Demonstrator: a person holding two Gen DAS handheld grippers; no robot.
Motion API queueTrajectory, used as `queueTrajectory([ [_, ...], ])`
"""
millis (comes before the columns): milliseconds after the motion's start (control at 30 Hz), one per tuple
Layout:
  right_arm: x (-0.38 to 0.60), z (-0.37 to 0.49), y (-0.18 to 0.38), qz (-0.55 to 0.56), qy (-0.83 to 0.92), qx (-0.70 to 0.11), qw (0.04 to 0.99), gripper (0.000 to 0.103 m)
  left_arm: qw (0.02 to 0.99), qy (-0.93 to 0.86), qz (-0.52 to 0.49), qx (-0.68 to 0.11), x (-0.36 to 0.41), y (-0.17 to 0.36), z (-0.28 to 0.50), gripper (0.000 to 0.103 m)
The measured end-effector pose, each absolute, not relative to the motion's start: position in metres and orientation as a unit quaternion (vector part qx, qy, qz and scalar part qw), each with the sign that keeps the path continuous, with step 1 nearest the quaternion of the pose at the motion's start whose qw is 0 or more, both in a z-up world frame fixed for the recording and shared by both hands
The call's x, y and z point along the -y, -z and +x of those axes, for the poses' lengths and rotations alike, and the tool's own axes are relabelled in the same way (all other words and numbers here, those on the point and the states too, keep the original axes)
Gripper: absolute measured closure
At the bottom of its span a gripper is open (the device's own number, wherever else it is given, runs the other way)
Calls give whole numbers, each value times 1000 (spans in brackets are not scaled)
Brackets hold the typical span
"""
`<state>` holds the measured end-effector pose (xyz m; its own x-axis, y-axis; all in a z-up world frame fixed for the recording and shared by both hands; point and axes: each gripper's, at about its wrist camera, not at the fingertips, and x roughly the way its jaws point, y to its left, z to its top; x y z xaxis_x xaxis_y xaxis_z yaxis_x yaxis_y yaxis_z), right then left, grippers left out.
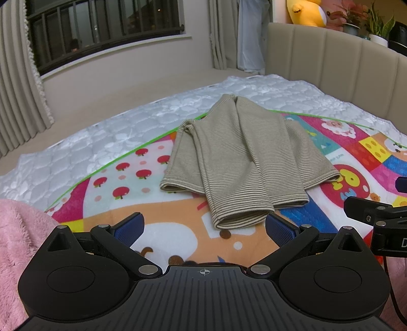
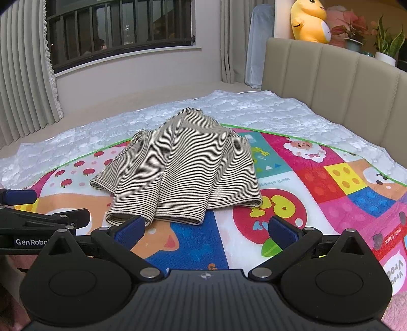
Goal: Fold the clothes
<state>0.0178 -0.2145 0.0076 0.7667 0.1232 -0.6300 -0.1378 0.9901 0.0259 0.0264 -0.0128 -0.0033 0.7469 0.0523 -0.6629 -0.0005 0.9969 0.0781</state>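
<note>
A beige striped garment [image 1: 236, 163] lies partly folded on a colourful play mat [image 1: 142, 206], its sleeves laid over the body and the hem nearest me. My left gripper [image 1: 204, 225] is open just short of the hem, with nothing between its blue pads [image 1: 128, 229]. In the right wrist view the same garment [image 2: 183, 173] sits ahead and to the left. My right gripper [image 2: 204, 229] is open too, its left pad at the garment's near edge. Each gripper shows at the other view's side: the right one [image 1: 376, 216], the left one [image 2: 38, 221].
The mat [image 2: 305, 208] covers a white quilted mattress [image 1: 101, 127] with a beige padded headboard [image 2: 330, 84] at the right. A pink fleece [image 1: 17, 244] lies at the near left. Curtains, a barred window, a yellow plush toy [image 2: 309, 21] and potted plants stand behind.
</note>
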Motion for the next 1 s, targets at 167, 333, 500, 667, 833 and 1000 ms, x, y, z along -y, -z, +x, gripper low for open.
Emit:
queueTrajectory([
  [167, 215, 18, -8, -11, -70, -334, 940, 0, 934, -13, 37, -355, 13, 3, 26, 0],
  [333, 215, 18, -7, -12, -70, -334, 940, 0, 934, -13, 37, -355, 14, 3, 26, 0],
  [500, 214, 18, -8, -12, -70, -335, 940, 0, 934, -12, 39, -355, 13, 3, 25, 0],
  [667, 214, 18, -8, -12, -70, -334, 940, 0, 934, -12, 39, -355, 13, 3, 25, 0],
  [833, 214, 17, -8, -13, -70, -333, 940, 0, 934, -13, 36, -354, 12, 3, 25, 0],
  [1000, 213, 17, -9, -17, -71, -331, 941, 0, 934, -15, 31, -356, 11, 1, 26, 0],
])
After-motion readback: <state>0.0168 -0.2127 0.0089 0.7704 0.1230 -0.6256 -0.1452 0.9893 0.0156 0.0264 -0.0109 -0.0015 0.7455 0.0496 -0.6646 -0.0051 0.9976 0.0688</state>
